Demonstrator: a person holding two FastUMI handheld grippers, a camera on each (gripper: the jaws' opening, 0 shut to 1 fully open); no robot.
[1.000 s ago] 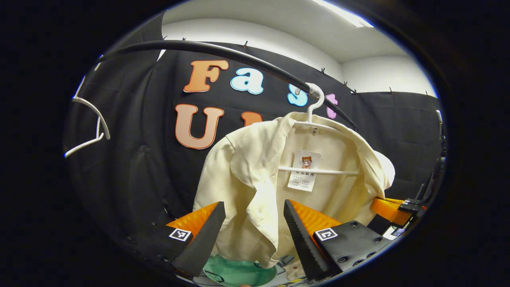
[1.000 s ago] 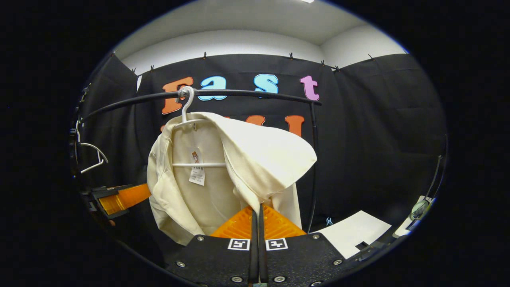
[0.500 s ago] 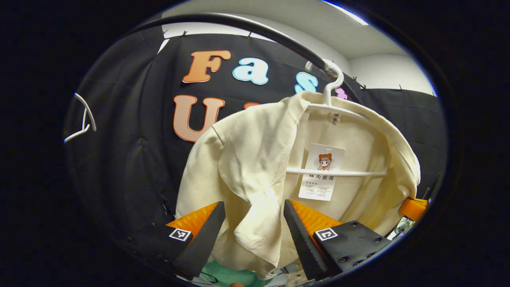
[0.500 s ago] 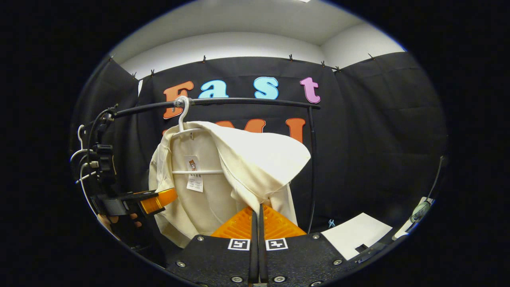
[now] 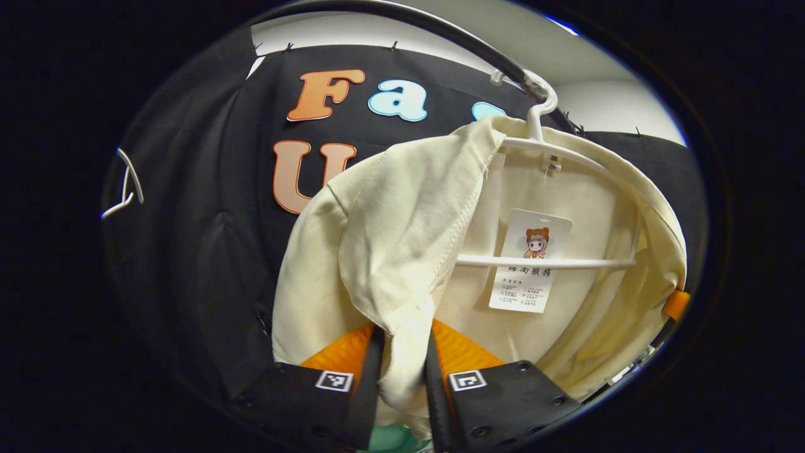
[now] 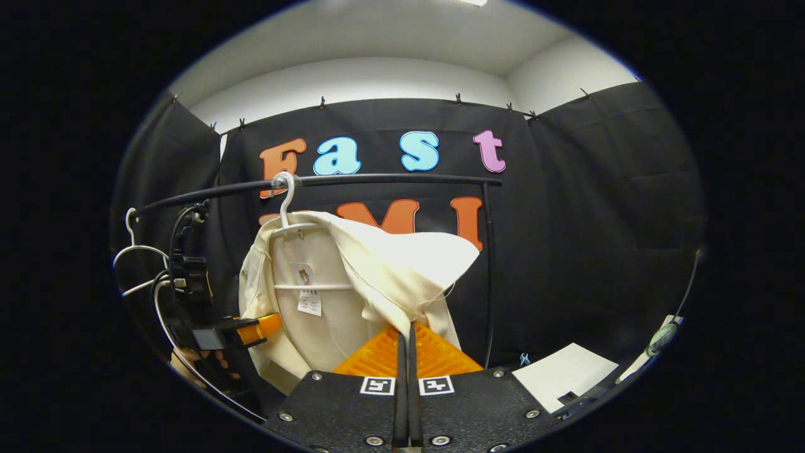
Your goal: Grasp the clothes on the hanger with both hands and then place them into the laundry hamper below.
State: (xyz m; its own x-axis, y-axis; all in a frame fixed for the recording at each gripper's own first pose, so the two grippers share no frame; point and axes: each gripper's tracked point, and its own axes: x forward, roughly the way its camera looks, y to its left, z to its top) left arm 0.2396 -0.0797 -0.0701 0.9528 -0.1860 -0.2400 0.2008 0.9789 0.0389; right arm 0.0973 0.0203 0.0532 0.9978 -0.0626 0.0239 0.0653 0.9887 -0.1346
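Garment: we see the cream shirt on a white hanger hooked over the black rail, near the rail's left part in the right gripper view.
Left gripper: jaws clamped on a bunched fold of the shirt's left front edge.
Right gripper: jaws together, pinching the shirt's right side; cloth pulled taut from the hanger.
Spare hanger: we spot it far left on the rail.
Tag: white, inside the shirt.
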